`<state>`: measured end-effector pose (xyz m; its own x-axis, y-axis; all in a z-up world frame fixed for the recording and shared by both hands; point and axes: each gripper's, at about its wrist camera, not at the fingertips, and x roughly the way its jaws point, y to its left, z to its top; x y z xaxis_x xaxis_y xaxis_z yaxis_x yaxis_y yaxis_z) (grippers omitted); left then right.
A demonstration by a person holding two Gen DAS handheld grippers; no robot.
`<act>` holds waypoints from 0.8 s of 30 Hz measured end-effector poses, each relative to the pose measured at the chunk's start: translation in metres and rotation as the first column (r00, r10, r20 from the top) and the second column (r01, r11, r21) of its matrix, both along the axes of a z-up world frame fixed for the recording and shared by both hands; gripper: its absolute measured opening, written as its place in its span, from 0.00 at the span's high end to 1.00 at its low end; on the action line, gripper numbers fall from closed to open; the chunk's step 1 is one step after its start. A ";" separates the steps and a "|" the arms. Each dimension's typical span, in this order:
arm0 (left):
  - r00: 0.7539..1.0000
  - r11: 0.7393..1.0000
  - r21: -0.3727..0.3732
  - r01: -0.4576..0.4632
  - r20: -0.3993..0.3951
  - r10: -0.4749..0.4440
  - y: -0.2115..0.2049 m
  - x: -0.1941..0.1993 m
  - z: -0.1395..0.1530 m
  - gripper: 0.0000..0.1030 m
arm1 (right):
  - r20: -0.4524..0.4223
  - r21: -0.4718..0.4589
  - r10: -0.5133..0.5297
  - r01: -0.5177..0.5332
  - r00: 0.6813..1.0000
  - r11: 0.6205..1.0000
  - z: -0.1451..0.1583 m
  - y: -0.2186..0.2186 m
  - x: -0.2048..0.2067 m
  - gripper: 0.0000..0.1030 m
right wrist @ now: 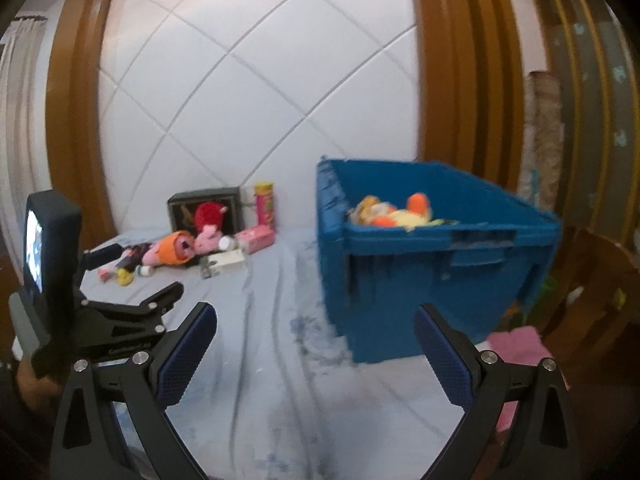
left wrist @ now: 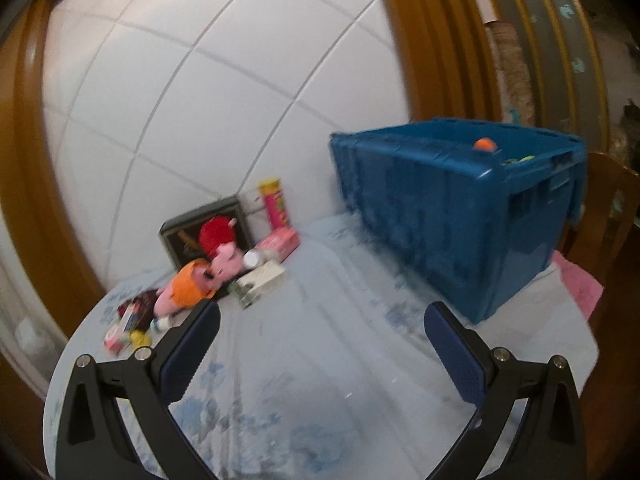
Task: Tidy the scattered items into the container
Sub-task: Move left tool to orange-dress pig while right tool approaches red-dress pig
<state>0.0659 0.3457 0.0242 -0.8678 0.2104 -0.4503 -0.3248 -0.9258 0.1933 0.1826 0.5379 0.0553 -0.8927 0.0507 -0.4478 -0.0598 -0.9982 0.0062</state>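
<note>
A blue plastic crate (left wrist: 452,216) (right wrist: 432,272) stands on the right of the sheet-covered surface, with soft toys (right wrist: 396,212) inside it. Scattered items lie at the back left: a pink plush (left wrist: 224,260) (right wrist: 206,240), an orange plush (left wrist: 190,284) (right wrist: 176,246), a pink box (left wrist: 278,242) (right wrist: 256,238), a white box (left wrist: 260,282) (right wrist: 226,260), a yellow-and-pink can (left wrist: 276,204) (right wrist: 265,202), a dark tin (left wrist: 200,226) (right wrist: 208,204). My left gripper (left wrist: 322,320) is open and holds nothing, well short of the pile. My right gripper (right wrist: 316,322) is open too, with nothing in it, beside the crate's near corner.
Small items (left wrist: 128,324) (right wrist: 120,272) lie at the far left of the sheet. The left tool with its screen (right wrist: 44,248) shows in the right wrist view. A pink cloth (left wrist: 580,288) (right wrist: 516,344) lies under the crate's right side. White tiled wall (left wrist: 224,72) and wooden frames (left wrist: 404,32) stand behind.
</note>
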 end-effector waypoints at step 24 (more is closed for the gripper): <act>0.981 0.979 -0.134 -0.156 0.091 0.169 -0.190 -0.209 -0.065 0.00 | 0.086 -0.045 0.129 -0.126 0.988 0.991 -0.031 -0.158 -0.234 0.03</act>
<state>-0.1432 0.1557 -0.0409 -0.8339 0.0062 -0.5519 -0.1956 -0.9383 0.2851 -0.0510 0.3804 0.0245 -0.8474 -0.0804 -0.5249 0.0662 -0.9968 0.0458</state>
